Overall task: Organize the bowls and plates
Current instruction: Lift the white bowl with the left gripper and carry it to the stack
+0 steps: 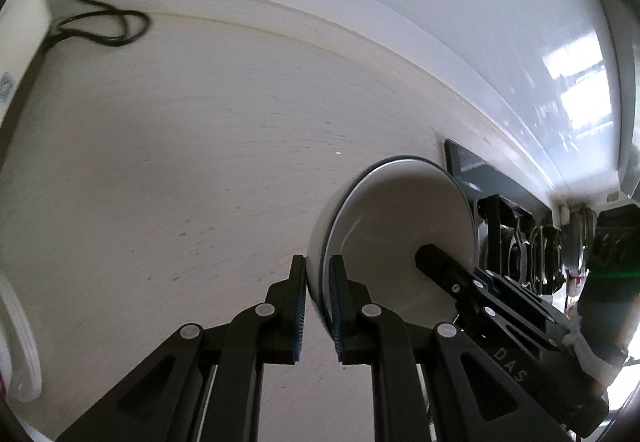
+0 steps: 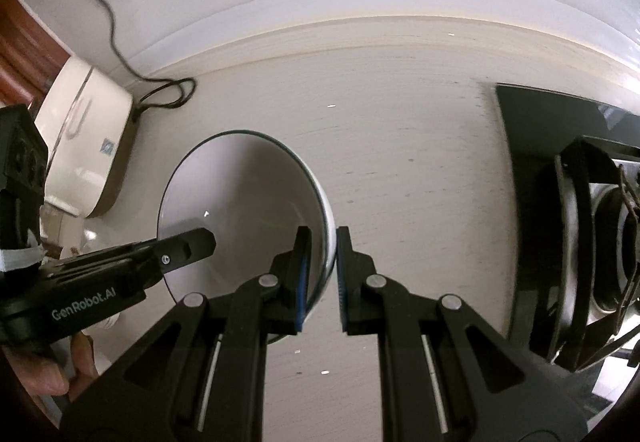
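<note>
Because a round white ceramic bowl with a thin dark rim (image 2: 248,210) offers no handle, both tools take it by its wall: the left gripper (image 1: 318,294) has its jaws pinching the near left edge of the rim, one jaw inside and one outside, while the right gripper (image 2: 322,274) pinches the opposite edge in the same manner. Held from two sides, the bowl is tipped on edge with its opening turned sideways, just above or against the pale table (image 1: 180,162); whether it touches cannot be told. A black dish rack (image 2: 580,242) stands to the right beside the wall, and the tilt probably suits slotting the bowl into it. A white box-shaped device (image 2: 88,130) with a black cable (image 2: 120,42) sits far left.
</note>
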`<state>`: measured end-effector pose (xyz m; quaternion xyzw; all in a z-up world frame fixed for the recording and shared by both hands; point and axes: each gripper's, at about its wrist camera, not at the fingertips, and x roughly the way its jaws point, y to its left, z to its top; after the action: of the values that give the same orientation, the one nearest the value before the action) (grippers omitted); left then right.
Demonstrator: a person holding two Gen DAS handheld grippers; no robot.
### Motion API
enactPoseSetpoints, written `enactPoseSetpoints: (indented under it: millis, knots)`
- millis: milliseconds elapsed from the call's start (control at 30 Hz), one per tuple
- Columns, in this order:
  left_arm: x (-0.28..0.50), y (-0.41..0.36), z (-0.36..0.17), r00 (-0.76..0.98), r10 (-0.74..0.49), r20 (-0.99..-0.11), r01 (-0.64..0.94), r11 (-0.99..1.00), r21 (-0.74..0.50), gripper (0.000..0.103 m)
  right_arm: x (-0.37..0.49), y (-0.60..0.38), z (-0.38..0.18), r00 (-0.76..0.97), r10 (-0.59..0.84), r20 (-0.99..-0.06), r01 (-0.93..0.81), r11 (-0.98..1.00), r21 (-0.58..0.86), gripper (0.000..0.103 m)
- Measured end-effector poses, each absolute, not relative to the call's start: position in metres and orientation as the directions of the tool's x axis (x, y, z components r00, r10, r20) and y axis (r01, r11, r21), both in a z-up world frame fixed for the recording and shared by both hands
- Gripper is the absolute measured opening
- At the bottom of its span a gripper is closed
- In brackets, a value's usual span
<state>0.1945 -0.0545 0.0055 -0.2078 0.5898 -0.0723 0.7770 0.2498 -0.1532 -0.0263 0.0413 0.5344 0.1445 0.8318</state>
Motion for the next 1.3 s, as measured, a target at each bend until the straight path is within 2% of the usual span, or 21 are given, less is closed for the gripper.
enactPoseSetpoints:
  millis: [633,1300]
  knots:
    - [0.113,0.051,0.031,0.395,-0.275,-0.877,-0.323,0.852,-0.412,0.012,0.205,-0.034,-0.007,0.314,0.388,-0.866,-0.414,0.877,0.243,0.015]
    - [0.026,0.17,0.054,0.477,-0.115,-0.871,-0.539,0.745,-0.393,0.012,0.17,0.106,-0.002,0.193,0.451,-0.871,-0.644,0.728,0.234,0.015]
